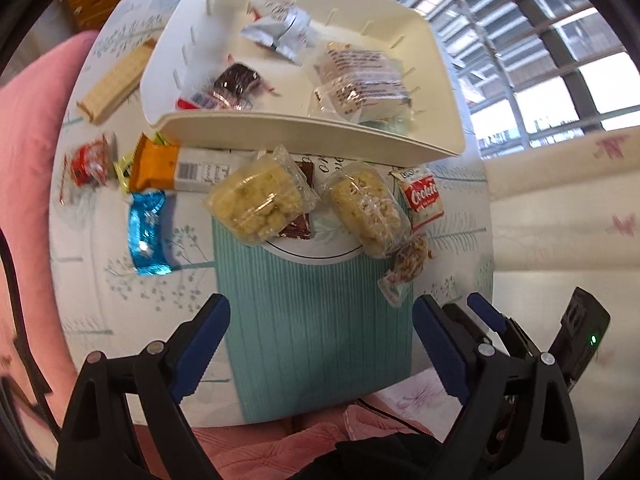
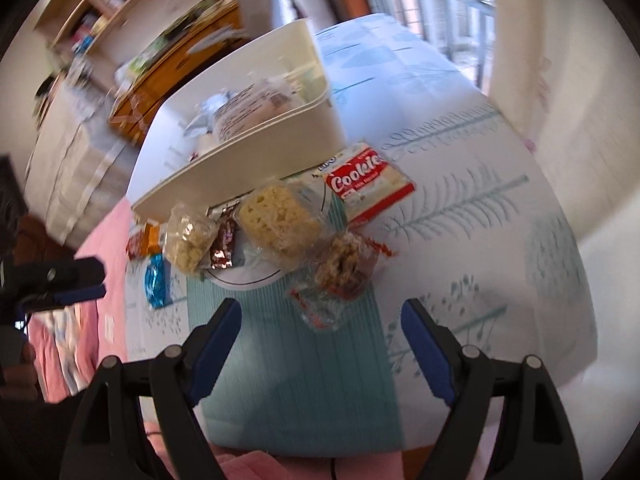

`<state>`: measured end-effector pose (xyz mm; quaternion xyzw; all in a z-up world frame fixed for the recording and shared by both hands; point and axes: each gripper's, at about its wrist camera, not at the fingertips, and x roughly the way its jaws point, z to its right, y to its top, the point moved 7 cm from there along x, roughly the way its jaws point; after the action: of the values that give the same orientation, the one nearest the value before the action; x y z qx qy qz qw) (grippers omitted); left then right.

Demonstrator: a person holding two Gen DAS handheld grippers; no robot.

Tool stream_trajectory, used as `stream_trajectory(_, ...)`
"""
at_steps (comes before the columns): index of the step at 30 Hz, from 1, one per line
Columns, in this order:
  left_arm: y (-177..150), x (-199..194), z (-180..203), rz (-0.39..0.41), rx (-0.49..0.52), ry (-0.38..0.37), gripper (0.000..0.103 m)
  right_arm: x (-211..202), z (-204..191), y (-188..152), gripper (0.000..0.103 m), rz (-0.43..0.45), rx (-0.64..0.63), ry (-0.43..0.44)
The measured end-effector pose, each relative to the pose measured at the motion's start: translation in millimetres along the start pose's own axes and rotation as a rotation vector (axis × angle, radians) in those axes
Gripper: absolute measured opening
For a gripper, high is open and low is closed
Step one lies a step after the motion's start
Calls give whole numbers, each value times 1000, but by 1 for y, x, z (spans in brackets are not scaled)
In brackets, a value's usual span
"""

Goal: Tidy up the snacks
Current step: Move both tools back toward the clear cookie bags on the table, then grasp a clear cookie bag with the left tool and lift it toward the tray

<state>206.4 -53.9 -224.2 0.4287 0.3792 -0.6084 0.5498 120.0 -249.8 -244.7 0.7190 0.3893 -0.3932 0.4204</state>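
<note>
A white bin [image 1: 304, 136] holds silver packets [image 1: 280, 28], a dark cookie [image 1: 236, 84] and clear-wrapped bars [image 1: 360, 80]. In front of it on the table lie two rice treats in clear wrap [image 1: 258, 196] [image 1: 368, 212], a red cookies pack [image 1: 422, 196], a granola pack [image 1: 404, 268], a blue packet [image 1: 146, 232] and an orange-and-white bar [image 1: 176, 168]. My left gripper [image 1: 320, 304] stands open above the teal mat, nothing between its fingers. My right gripper [image 2: 322, 308] is open too, just short of the granola pack [image 2: 340, 268]. The cookies pack [image 2: 368, 180] lies beyond it.
A wafer pack [image 1: 116, 80] and a red packet [image 1: 88, 164] lie left of the bin. The teal mat [image 1: 312, 340] runs to the table's near edge. Pink bedding [image 1: 32, 160] borders the table on the left, and a window [image 1: 540, 60] is at the right.
</note>
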Motion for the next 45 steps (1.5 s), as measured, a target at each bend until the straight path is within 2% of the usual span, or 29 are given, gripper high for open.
stream_trajectory(8,9,37,10,-3,-133,31,92,20,0,13,82,-85,-266,25)
stream_trajectory(15,21,73,17,-30,-240,27,92,45,-7,9,76,-135,-483,22)
stream_trajectory(20,31,100,24,-53,-278,27,92,56,-13,5,71,-125,-630,16)
stream_trajectory(26,43,128,28,-72,-319,39,92,72,-5,2,66,-156,-677,20)
stream_trajectory(37,51,171,45,-149,-353,70,92,72,-10,-6,67,-135,-761,75)
stream_trajectory(45,67,189,63,-150,-348,139,92,66,3,-6,67,-128,-775,112)
